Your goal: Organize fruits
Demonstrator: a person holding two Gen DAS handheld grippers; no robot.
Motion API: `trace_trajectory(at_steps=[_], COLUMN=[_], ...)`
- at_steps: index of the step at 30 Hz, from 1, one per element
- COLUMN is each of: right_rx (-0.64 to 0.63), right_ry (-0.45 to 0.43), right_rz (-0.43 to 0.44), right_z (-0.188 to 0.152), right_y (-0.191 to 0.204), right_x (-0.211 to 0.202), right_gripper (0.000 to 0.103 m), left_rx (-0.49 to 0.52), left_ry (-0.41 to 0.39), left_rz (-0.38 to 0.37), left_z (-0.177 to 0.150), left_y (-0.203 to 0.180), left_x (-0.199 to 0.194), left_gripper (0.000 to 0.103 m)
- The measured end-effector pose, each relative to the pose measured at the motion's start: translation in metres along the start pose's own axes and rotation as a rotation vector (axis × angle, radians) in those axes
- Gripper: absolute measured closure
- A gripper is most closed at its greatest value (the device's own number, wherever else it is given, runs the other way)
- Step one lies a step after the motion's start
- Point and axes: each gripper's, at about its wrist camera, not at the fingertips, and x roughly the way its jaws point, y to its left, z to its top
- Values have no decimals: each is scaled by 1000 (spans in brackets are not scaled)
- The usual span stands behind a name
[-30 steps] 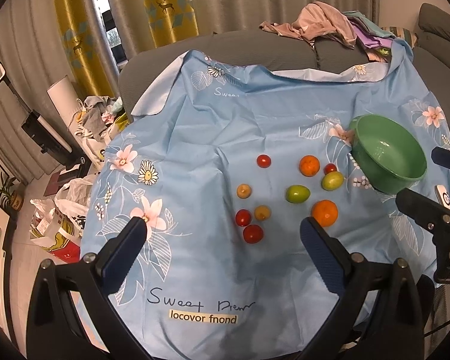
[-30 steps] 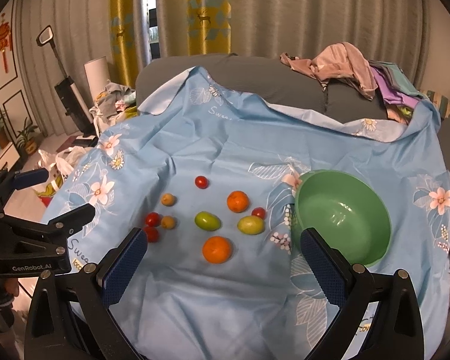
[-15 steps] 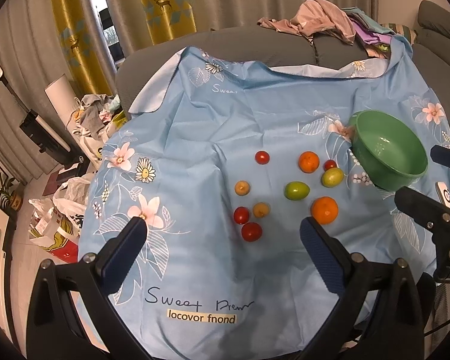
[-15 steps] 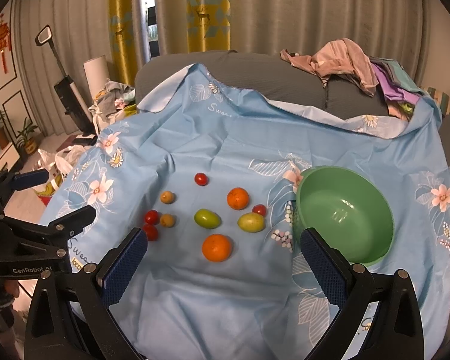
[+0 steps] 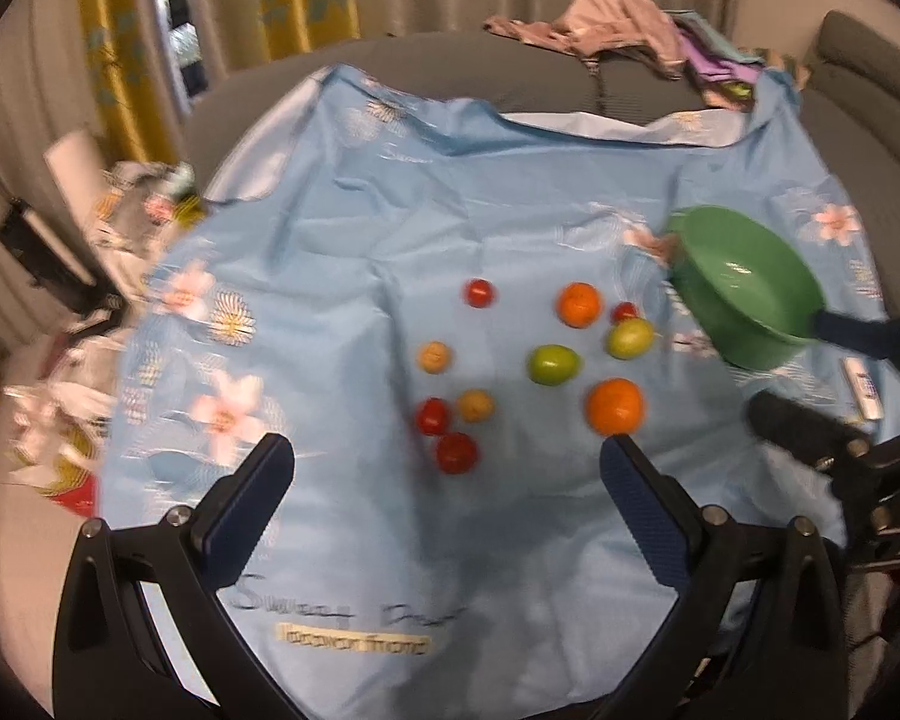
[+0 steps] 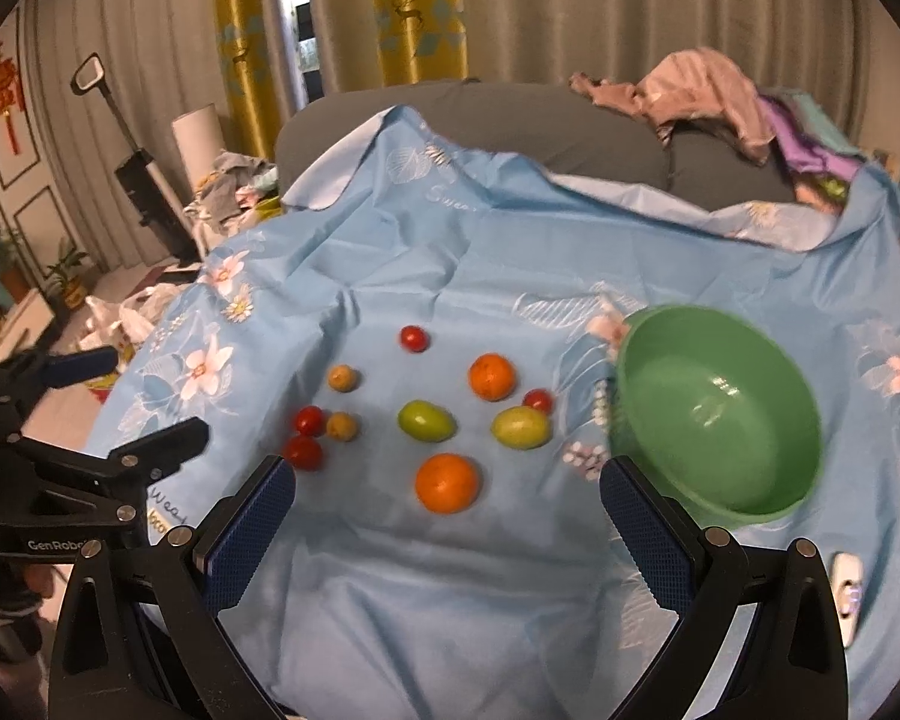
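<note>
Several small fruits lie loose on a blue flowered cloth (image 5: 342, 276): two oranges (image 6: 447, 482) (image 6: 492, 376), two green fruits (image 6: 426, 420) (image 6: 521, 427), red tomatoes (image 6: 414, 338) and small yellow-brown ones (image 6: 342, 378). An empty green bowl (image 6: 720, 414) stands to their right; it also shows in the left wrist view (image 5: 744, 282). My left gripper (image 5: 447, 480) is open and empty, just in front of the red tomatoes (image 5: 456, 452). My right gripper (image 6: 447, 498) is open and empty, just in front of the near orange.
A grey sofa back (image 6: 510, 114) with piled clothes (image 6: 690, 90) lies behind the cloth. Bags and clutter (image 5: 60, 420) sit on the floor at the left. A small white device (image 6: 846, 594) lies on the cloth at the right, near the bowl.
Both grippers have moved forward, closer to the fruits. The fruits and bowl have not moved. Both grippers stay open.
</note>
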Motion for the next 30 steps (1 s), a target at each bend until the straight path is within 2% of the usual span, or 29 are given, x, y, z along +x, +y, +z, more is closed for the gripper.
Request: trace_trajectory(at_steps=[1, 5, 11, 15, 20, 22, 24, 30], right_rx=[-5, -24, 34, 67, 64, 72, 67, 51], right_ry=[8, 62, 129, 151, 141, 146, 158, 161], right_rz=[21, 58, 102, 119, 135, 129, 114, 137], right_z=[-4, -25, -43, -45, -40, -36, -35, -35], right_y=[-1, -5, -21, -29, -32, -34, -34, -34], right_x=[5, 33, 71, 90, 102, 111, 121, 136], right_gripper=[1, 1, 12, 24, 26, 31, 42, 56], left_rx=[-5, -16, -66, -57, -46, -40, -33, 6], left_ry=[3, 31, 41, 46, 40, 41, 43, 62], left_rz=[-39, -110, -203, -205, -248, -253, -261, -273], left_z=[-4, -19, -34, -35, -25, -17, -12, 11], left_y=[1, 4, 13, 14, 12, 8, 6, -7], left_x=[5, 29, 55, 65, 73, 80, 85, 108], left_gripper=[1, 1, 2, 3, 6, 7, 8, 10])
